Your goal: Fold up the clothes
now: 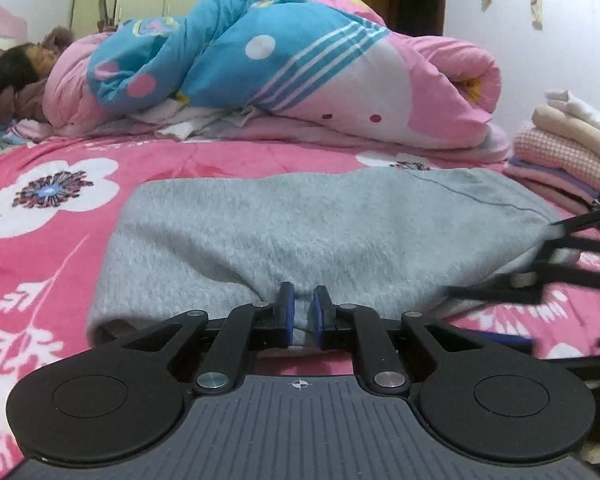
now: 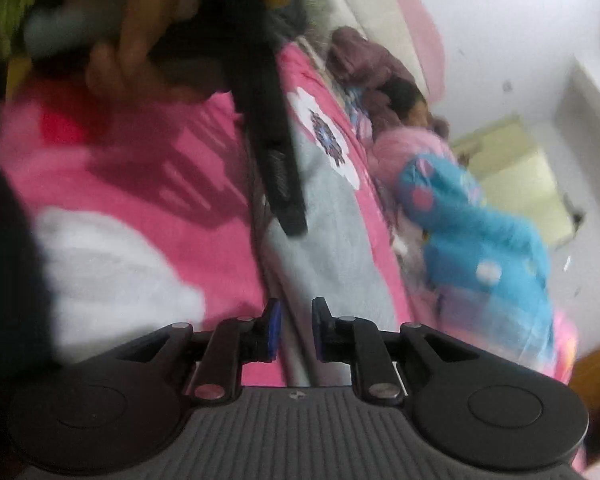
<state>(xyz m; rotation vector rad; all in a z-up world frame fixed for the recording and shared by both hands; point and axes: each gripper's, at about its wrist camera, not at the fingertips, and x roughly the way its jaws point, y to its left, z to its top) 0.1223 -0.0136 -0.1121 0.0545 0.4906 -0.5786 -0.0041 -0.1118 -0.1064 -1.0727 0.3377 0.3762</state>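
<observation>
- Your left gripper sits low over the bed, pointing slightly down at the near edge of the grey garment. Its fingers are pinched shut on a bunched fold of that grey fabric.
- Your right gripper is rolled well over, so the bed tilts steeply in its view. Its fingers stand slightly apart; the garment's edge seems to run between them, but blur hides whether the pads press on it.
- In the left wrist view, your right gripper reaches the garment's right corner.
- The grey garment is fuzzy, lying flat across the pink flowered bed cover, with a seam near its right end.
- Behind it lies a rolled pink and blue quilt; folded clothes are stacked at the right.
- No writing is legible.
</observation>
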